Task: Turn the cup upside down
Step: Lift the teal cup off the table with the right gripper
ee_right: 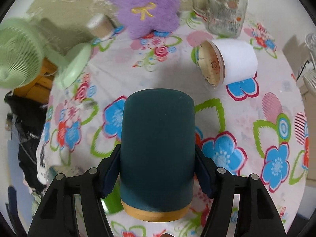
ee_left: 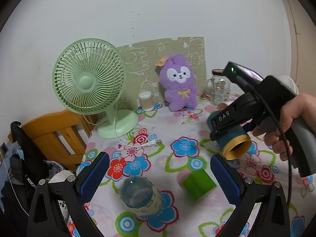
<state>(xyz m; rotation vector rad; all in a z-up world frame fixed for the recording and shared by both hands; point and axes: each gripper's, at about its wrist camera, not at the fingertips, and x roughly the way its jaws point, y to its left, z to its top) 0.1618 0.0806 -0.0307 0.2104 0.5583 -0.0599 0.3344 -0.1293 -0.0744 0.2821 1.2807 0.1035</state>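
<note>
The cup [ee_right: 157,150] is dark teal with a tan rim band. My right gripper [ee_right: 158,172] is shut on its sides and holds it above the flowered tablecloth [ee_right: 246,118]. It is tipped on its side, base away from the camera, rim toward it. In the left wrist view the cup [ee_left: 235,144] hangs in the air at the right, its open mouth facing the camera, held by the right gripper [ee_left: 225,124]. My left gripper [ee_left: 160,175] is open and empty, low over a plastic bottle [ee_left: 138,193] and a green cup [ee_left: 197,185].
A green desk fan [ee_left: 88,75] stands at the back left, its plug [ee_left: 154,143] lying on the cloth. A purple plush [ee_left: 180,83], a cotton-swab jar [ee_left: 145,100] and a glass jar [ee_left: 219,88] stand at the back. A white tub [ee_right: 227,63] lies on its side. A wooden chair [ee_left: 55,132] stands left.
</note>
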